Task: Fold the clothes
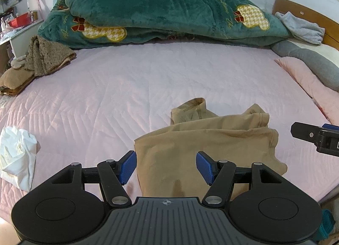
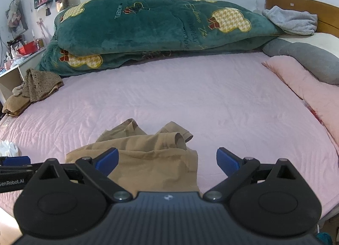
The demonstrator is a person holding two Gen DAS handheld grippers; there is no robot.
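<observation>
A tan garment point(image 1: 203, 139) lies partly folded and rumpled on the pink bedsheet point(image 1: 127, 88) near the bed's front edge. My left gripper point(image 1: 166, 165) is open and empty, just above the garment's near left part. My right gripper point(image 2: 167, 162) is open and empty over the garment point(image 2: 148, 156) at its near right edge. In the left wrist view the right gripper's tip point(image 1: 315, 135) shows at the right edge. In the right wrist view the left gripper point(image 2: 14, 164) shows at the left edge.
A big green blanket point(image 1: 161, 9) is piled along the back of the bed. Brown clothes point(image 1: 42, 58) lie at the far left, a white cloth point(image 1: 17, 156) at the near left. Grey and pink pillows point(image 1: 307, 69) and a wooden headboard point(image 1: 305, 11) are on the right.
</observation>
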